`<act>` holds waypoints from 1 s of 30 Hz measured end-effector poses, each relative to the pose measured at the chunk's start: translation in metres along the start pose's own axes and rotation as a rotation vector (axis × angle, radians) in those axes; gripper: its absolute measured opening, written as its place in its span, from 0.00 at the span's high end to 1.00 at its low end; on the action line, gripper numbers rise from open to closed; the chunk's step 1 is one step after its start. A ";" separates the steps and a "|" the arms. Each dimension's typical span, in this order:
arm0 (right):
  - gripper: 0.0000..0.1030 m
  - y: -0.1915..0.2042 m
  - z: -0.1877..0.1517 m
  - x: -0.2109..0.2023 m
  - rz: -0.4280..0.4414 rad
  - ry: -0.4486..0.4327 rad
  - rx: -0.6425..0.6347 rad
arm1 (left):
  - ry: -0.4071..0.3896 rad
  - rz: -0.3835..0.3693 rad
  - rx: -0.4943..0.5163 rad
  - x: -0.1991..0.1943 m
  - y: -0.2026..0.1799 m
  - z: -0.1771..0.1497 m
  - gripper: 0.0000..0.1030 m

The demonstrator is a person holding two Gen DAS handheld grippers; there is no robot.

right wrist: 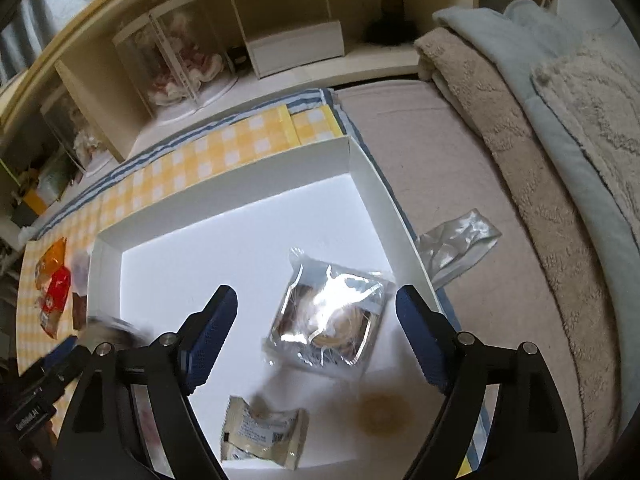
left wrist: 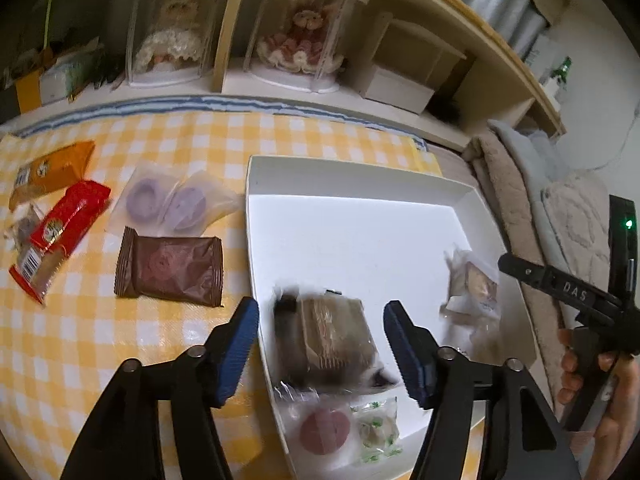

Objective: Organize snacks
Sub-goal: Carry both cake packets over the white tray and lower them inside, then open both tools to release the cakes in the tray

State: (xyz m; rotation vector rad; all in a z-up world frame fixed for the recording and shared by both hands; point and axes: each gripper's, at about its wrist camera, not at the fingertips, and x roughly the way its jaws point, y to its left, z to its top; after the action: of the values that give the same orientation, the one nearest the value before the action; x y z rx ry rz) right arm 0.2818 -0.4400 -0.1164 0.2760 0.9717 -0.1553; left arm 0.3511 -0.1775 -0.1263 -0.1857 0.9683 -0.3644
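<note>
Both grippers, left [left wrist: 320, 344] and right [right wrist: 316, 336], over the box [right wrist: 224, 200], jaws wide. Brown pack [left wrist: 332, 340] under left, clear pack [right wrist: 328, 320] under right, neither gripped.

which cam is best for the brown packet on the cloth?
Left wrist: the brown packet lies whole and unobstructed on the checked cloth, left of the white box. Right wrist shows only a dark sliver of it at the box's left wall.

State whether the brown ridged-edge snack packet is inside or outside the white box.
Outside. The brown packet lies flat on the yellow checked cloth, left of the white box wall.
</note>
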 end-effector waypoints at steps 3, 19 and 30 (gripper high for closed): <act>0.19 -0.001 -0.006 -0.003 -0.002 0.015 -0.013 | 0.006 -0.003 0.008 -0.004 -0.002 -0.001 0.30; 0.38 0.011 -0.034 0.018 -0.021 0.178 -0.027 | 0.087 0.079 0.093 -0.003 -0.014 -0.009 0.14; 0.63 -0.010 -0.038 0.043 -0.173 0.198 -0.021 | 0.162 0.115 0.115 0.027 -0.022 -0.010 0.11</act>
State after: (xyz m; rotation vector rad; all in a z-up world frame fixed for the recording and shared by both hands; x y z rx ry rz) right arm 0.2732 -0.4385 -0.1741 0.1895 1.1939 -0.2795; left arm 0.3519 -0.2087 -0.1459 0.0048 1.1090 -0.3315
